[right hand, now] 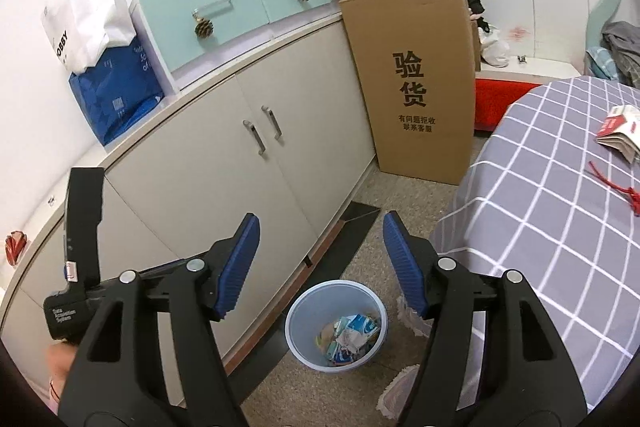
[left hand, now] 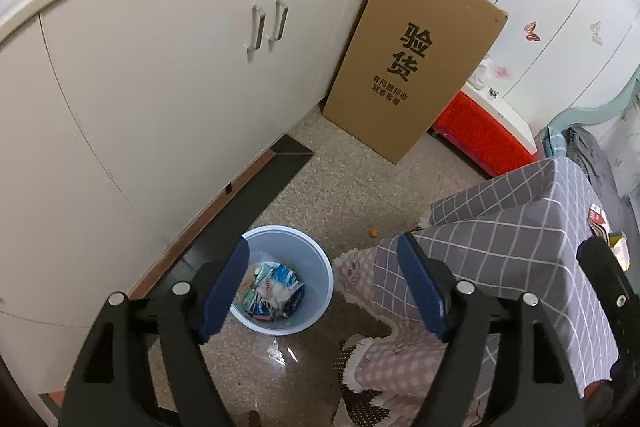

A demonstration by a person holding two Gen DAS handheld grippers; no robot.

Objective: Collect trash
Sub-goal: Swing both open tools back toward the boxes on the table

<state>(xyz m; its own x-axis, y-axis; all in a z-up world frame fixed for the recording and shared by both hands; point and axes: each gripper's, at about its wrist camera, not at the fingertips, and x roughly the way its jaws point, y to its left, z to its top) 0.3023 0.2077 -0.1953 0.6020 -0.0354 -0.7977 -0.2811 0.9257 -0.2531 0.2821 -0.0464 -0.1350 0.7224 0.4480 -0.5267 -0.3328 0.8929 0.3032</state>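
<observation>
The left gripper (left hand: 324, 289) stands with its jaws wide apart and nothing between the blue pads (left hand: 224, 295). The right gripper (right hand: 320, 263) is likewise spread and empty.

In the left wrist view, the pale blue bin (left hand: 286, 279) sits on the speckled floor (left hand: 340, 167) at lower centre, directly beyond the left finger, with crumpled wrappers (left hand: 274, 291) piled in its bottom. In the right wrist view the same bin shows low in the frame, between and beyond the two fingers.

Judging by the empty jaws over a part-filled bin, a drop looks complete and the step in hand is probably fetching the next piece. To do it well, each gripper should lift clear of the rim before swinging away, so a finger does not tip the light bin, and approach the next item with jaws open.

Likely candidates lie well apart from the bin: a red-and-white folded packet (right hand: 620, 131) and a red string (right hand: 616, 183) on the grey checked tablecloth (right hand: 540, 207) at the right of the right wrist view. A small orange bit (left hand: 373, 233) lies on the floor near the cloth's edge.
</observation>
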